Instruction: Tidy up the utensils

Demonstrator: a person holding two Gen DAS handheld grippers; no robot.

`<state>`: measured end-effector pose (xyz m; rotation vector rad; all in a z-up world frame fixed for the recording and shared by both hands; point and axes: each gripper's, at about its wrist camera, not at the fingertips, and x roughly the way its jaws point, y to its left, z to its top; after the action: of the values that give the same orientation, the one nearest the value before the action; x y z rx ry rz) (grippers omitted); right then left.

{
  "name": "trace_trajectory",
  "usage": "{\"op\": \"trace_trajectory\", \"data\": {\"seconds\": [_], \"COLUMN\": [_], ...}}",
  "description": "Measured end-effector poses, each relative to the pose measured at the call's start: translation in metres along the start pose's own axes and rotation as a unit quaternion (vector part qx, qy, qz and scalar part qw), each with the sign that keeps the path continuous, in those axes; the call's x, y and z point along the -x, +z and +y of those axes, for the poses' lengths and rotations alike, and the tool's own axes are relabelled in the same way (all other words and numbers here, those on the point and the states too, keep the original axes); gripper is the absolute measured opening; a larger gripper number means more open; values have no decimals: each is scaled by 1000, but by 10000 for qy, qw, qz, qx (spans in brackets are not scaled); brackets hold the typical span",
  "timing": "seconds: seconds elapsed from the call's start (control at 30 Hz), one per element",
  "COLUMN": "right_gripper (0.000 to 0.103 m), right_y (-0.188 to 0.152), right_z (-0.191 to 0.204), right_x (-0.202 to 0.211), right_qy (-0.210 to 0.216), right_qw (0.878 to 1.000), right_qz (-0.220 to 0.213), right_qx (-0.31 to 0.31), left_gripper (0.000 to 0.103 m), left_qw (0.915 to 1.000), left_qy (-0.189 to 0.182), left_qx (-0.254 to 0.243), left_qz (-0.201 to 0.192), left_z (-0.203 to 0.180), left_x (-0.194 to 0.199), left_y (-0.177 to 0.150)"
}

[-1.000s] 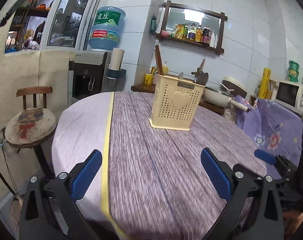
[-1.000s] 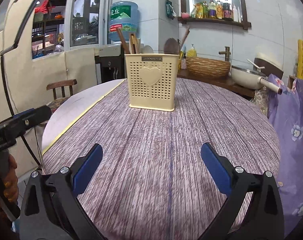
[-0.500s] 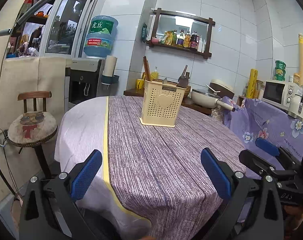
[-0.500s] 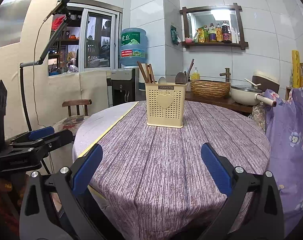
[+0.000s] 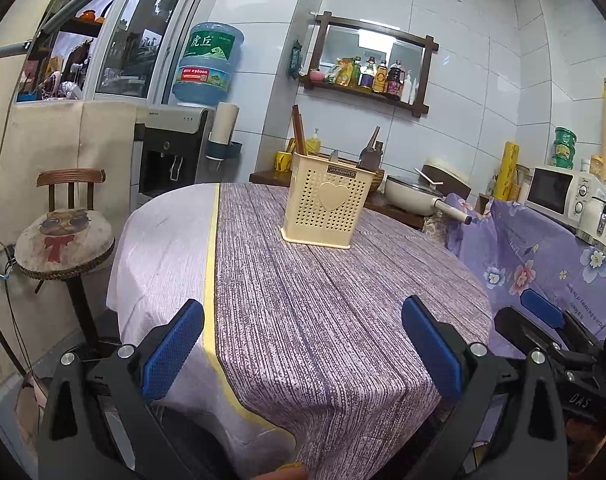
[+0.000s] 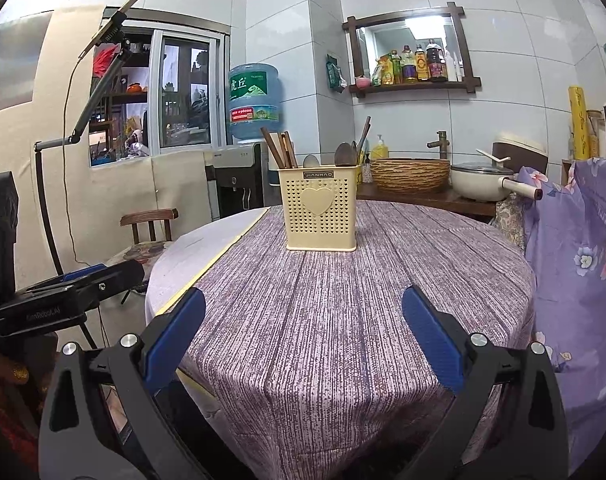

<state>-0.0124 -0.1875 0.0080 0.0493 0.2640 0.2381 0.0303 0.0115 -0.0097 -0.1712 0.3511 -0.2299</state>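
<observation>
Utensil holder [image 6: 321, 208] beyond both gaping tools [image 6: 303, 344]

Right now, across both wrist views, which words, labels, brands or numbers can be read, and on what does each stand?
"JIANHAO": dark plate on the cream perforated plastic utensil holder.
"虎丘": green label of the blue water-cooler bottle; its lower band of small print is too blurred.
"DAS": black body of the right gripper.
Embossed name on the black left gripper: too blurred.
Shelf bottle labels: too small.

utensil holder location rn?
The utensil holder stands upright on the round table, centre frame in both wrist views, toward the far edge, ahead of both open grippers.
</observation>
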Motion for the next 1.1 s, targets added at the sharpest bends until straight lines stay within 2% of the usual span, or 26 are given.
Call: {"op": "trace_trajectory", "data": {"seconds": [1.1], "right_gripper": [97], "right_y": [-1], "right_z": [2], "right_x": [0], "right_qy": [-4], "right_qw": [10000], "right_qz": [28], "right_qx": [33], "left_gripper": [98], "left_qw": [9999], "left_qy": [27], "left_qx": [-90], "left_qz": [48], "left_z": [-7], "left_x": [-1], "left_y": [-2]}}
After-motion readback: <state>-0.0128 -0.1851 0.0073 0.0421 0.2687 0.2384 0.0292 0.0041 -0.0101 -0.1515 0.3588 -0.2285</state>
